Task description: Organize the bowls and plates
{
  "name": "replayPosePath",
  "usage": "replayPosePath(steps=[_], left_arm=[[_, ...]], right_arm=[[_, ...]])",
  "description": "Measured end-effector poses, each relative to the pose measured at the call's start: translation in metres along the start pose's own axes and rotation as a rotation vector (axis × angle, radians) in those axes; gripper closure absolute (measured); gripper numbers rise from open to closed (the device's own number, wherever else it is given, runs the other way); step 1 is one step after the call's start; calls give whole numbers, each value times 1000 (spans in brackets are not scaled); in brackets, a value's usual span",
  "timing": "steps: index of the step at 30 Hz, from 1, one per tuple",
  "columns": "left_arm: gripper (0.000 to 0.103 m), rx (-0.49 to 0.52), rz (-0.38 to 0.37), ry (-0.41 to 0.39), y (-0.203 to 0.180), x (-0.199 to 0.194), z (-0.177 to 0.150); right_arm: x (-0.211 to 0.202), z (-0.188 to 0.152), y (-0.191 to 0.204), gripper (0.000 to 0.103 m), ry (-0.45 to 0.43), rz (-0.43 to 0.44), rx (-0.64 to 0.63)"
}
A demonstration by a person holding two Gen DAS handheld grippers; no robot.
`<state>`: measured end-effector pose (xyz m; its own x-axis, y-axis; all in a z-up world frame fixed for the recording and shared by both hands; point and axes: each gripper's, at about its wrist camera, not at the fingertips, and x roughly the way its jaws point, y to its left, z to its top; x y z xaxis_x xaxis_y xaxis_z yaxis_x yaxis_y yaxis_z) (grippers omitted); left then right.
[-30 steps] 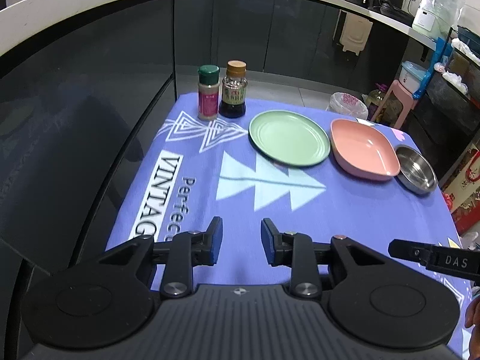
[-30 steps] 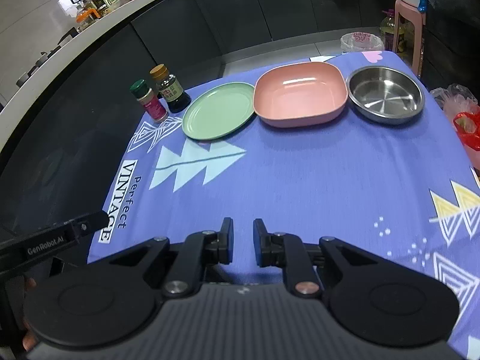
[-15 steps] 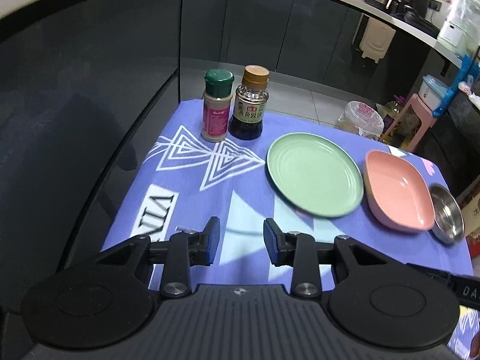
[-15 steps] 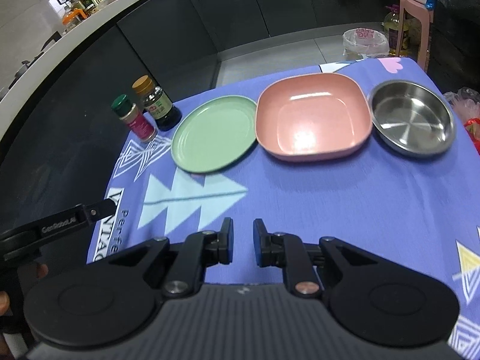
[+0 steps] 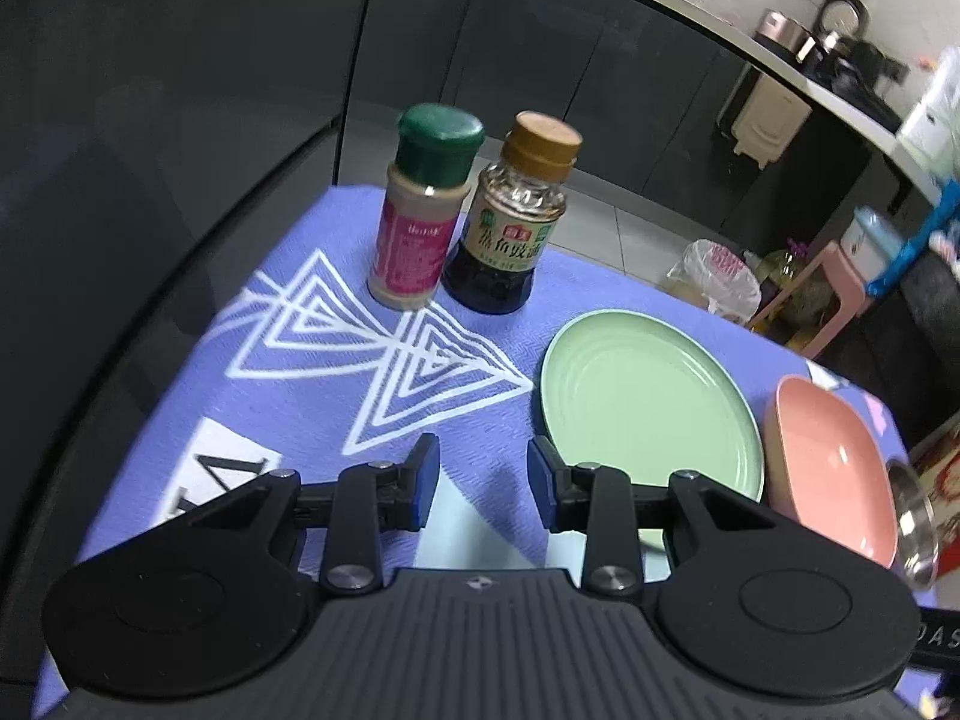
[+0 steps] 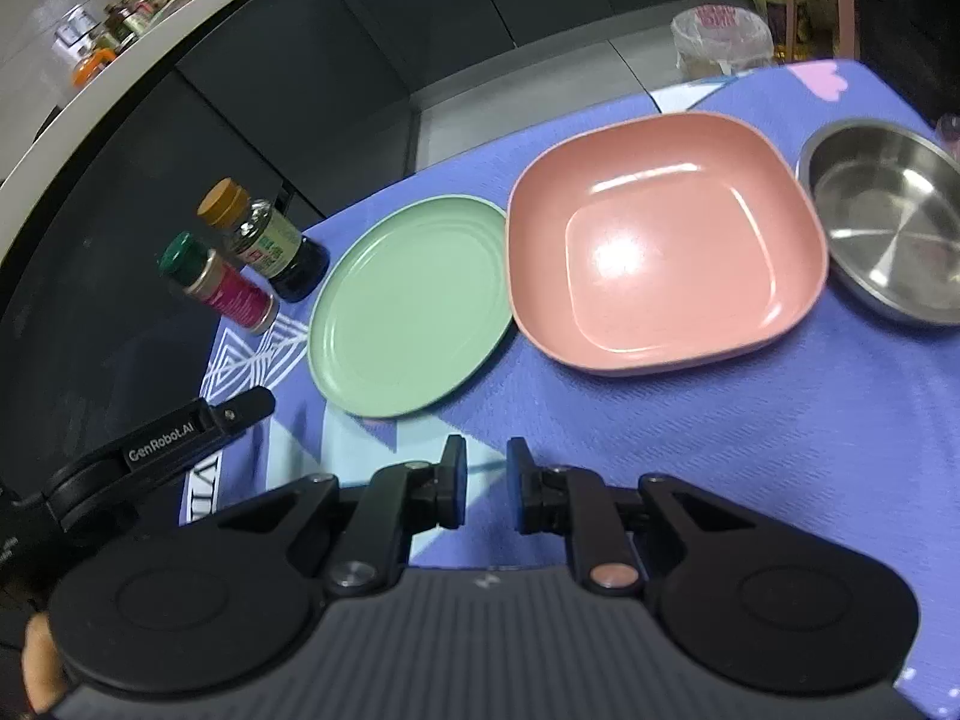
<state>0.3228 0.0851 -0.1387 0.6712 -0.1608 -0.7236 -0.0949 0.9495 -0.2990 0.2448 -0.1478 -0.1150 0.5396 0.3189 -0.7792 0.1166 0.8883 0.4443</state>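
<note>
While both hand-held grippers hover over purple-clothed counter (image 6: 690, 450), nothing held. Left hand-held gripper (image 5: 483, 480): jaws apart, released, only cloth between pads. Right hand-held gripper (image 6: 486, 489): fingers drawn to narrowest gap, clenched on nothing. In right wrist view, green plate (image 6: 411, 306) at 11 o'clock of right fingertips, its rim touching pink square bowl (image 6: 663, 240) at 1 o'clock; steel bowl (image 6: 888, 234) at 2 o'clock, just beside pink one. Spice jar (image 5: 423, 210) and sauce bottle (image 5: 510, 222) upright, touching, at 12 o'clock of left fingertips.

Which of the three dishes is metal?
The steel bowl, round and shiny, at the right end of the row beside the square pink dish; the green plate is matte.
</note>
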Motion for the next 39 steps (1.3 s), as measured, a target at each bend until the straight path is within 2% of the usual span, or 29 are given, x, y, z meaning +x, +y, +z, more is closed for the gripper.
replayPosePath(steps=[6, 9, 12, 17, 20, 21, 22, 26, 28, 35, 39], left_arm=[[71, -83, -69, -49, 1, 9, 2], [71, -96, -59, -39, -3, 19, 4], [69, -130, -110, -30, -2, 25, 4], [69, -98, -96, -44, -9, 29, 4], [73, -65, -84, -43, -15, 30, 3], [84, -52, -87, -33, -17, 30, 3], [89, -37, -104, -7, -19, 32, 2], [89, 23, -68, -14, -25, 16, -7], [88, 41, -63, -19, -25, 5, -11], [86, 79, -98, -6, -22, -41, -33], [83, 156, -103, -1, -27, -64, -49]], right_arm=[[10, 9, -5, 103, -33, 28, 82], [16, 13, -7, 103, -44, 8, 113], [22, 15, -10, 103, -47, 12, 147], [24, 18, -14, 103, -85, 26, 196], [29, 21, -14, 103, -89, 10, 218], [31, 21, -12, 103, -94, 19, 221], [33, 22, -10, 103, -95, 19, 209], [29, 18, 9, 103, -98, -50, 33], [23, 12, 11, 103, -92, -48, -17], [-5, -12, 1, 103, -43, -18, -47], [-17, -28, 2, 103, -21, -20, -68]])
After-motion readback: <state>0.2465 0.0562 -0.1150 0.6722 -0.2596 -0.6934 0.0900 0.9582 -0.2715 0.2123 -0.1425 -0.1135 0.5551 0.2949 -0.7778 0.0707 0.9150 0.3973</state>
